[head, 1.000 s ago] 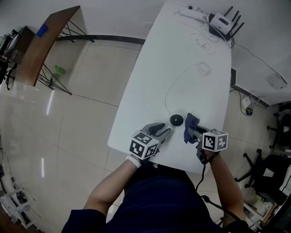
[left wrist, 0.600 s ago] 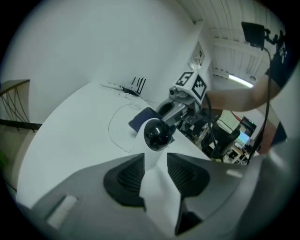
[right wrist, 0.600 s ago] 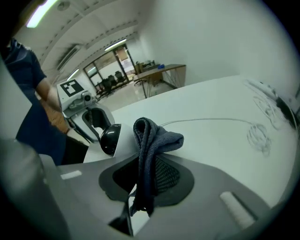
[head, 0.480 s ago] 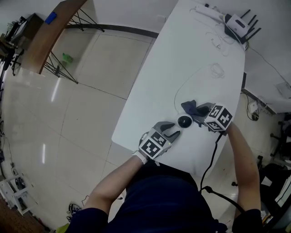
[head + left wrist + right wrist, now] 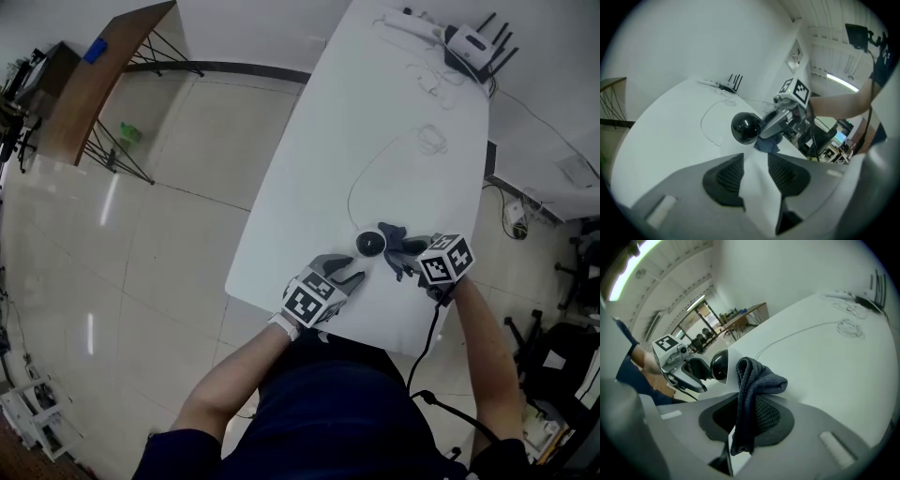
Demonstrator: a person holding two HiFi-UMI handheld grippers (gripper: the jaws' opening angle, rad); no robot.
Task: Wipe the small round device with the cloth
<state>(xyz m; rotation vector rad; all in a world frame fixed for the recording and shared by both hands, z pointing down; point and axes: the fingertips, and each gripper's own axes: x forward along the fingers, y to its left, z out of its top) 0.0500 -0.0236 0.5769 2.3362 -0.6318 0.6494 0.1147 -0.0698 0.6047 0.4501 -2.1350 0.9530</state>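
The small round black device [image 5: 369, 243] sits on the white table [image 5: 394, 103] near its front edge, with a thin white cable running from it. A dark blue cloth [image 5: 397, 240] touches its right side. My right gripper [image 5: 409, 257] is shut on the cloth [image 5: 752, 397], which hangs folded between its pads, just right of the device [image 5: 720, 365]. My left gripper [image 5: 348, 270] stands open just left of and nearer than the device [image 5: 746, 127]. Its jaws have just been opening, with only bare table between them.
A white router [image 5: 466, 42], a power strip [image 5: 403, 24] and loose white cable [image 5: 427, 141] lie at the table's far end. The table's front edge is close under both grippers. A wooden desk [image 5: 103, 75] stands far left; office chairs [image 5: 572, 272] stand at the right.
My right gripper has rolled and brought the cloth in against the device's right side. My left gripper has edged closer to the device, its jaws a little wider.
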